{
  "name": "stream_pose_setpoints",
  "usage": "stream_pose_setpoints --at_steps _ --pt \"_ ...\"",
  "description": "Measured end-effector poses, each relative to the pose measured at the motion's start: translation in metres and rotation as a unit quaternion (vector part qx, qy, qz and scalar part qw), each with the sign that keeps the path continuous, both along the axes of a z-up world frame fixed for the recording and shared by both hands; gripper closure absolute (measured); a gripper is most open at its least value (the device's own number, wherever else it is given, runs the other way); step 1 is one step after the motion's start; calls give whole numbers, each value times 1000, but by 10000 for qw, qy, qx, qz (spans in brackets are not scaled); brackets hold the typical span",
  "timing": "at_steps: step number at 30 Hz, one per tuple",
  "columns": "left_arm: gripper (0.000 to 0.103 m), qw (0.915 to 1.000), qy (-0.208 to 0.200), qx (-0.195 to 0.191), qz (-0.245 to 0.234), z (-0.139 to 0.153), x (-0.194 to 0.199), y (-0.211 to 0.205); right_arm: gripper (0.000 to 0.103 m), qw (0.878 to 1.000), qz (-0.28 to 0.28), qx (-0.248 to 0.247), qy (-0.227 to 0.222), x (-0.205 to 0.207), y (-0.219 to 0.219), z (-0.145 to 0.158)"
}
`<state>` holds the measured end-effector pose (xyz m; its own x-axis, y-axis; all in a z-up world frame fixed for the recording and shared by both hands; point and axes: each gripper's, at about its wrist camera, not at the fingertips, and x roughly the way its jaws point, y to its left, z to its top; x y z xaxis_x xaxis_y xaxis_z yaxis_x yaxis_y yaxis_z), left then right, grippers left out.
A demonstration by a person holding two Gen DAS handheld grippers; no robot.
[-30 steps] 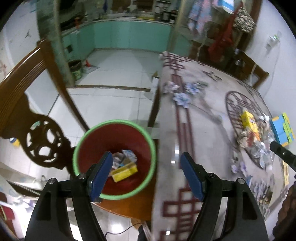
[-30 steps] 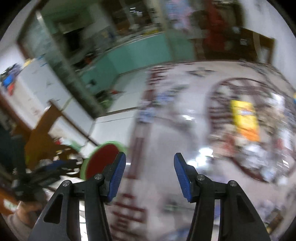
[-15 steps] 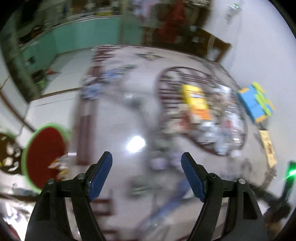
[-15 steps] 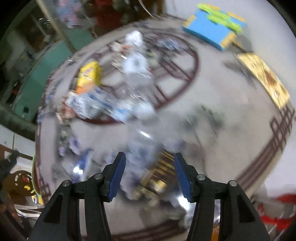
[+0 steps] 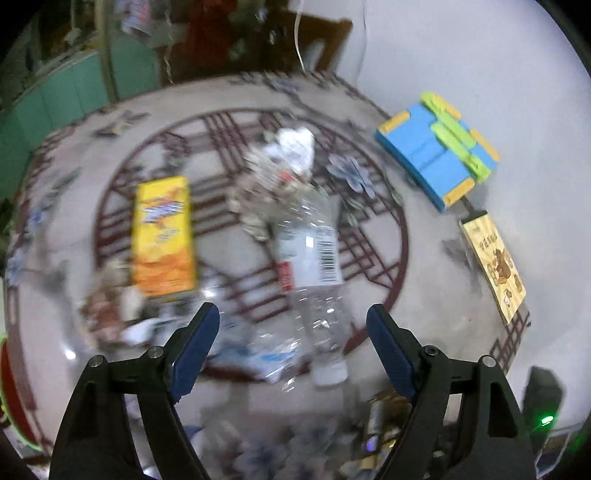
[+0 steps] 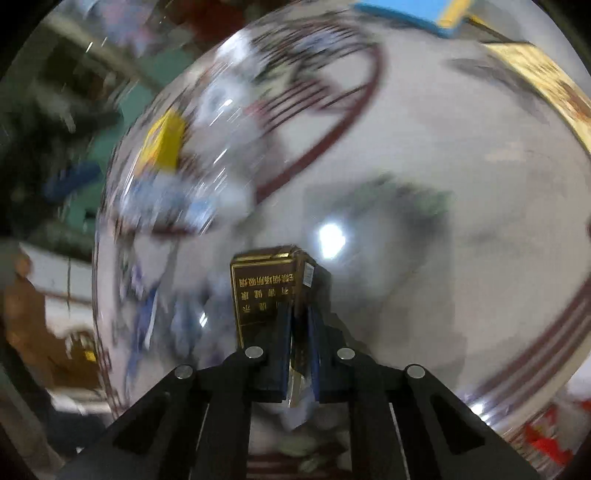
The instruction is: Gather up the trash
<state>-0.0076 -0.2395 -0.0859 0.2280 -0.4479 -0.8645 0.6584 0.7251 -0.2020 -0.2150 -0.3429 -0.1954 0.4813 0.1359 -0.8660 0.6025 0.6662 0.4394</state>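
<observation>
Litter lies on the patterned table [image 5: 424, 295]: a yellow box [image 5: 162, 236], a crushed clear plastic bottle [image 5: 314, 258], white crumpled paper [image 5: 295, 144] and small wrappers [image 5: 266, 354]. My left gripper [image 5: 291, 314] hovers over the bottle's lower end, its jaws opening and touching nothing. My right gripper [image 6: 299, 314] is shut on a dark brown box with gold lettering [image 6: 258, 295], held above the table [image 6: 443, 184]. The red bin with a green rim [image 5: 5, 387] shows only at the far left edge.
A blue, green and yellow block toy [image 5: 439, 155] and a yellow picture card [image 5: 493, 266] lie near the white wall on the right. More wrappers lie blurred along the table's near edge. A wooden chair [image 5: 317, 33] stands behind the table.
My left gripper swung from above the red bin to over the litter on the table. My right gripper came down over the table and shut on the brown box.
</observation>
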Motion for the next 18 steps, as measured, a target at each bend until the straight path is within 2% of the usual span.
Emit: stream_pose_setpoints --at_steps 3,6,8,9,10,14,18 --pt "21 9998 99 141 132 -20 9 -24 96 9994 -319 -42 -80 -9 -32 5" --pt "22 9978 325 517 261 -47 20 -41 96 9985 -464 -206 -209 -13 -56 16" --pt "30 9975 553 351 285 -55 25 -43 96 9977 -517 -290 -327 -13 -69 26" --pt "44 9972 607 332 289 -57 26 -45 96 9973 -534 -322 -378 -13 -75 30" --pt "47 9971 596 376 301 -58 26 -47 96 9969 -552 -362 -426 -13 -80 35" --pt "48 9972 629 305 277 -51 23 -40 96 9960 -552 -462 -533 -5 -88 45" --pt "48 9972 637 -111 370 -22 17 -21 96 9954 -486 -469 -681 7 -94 51"
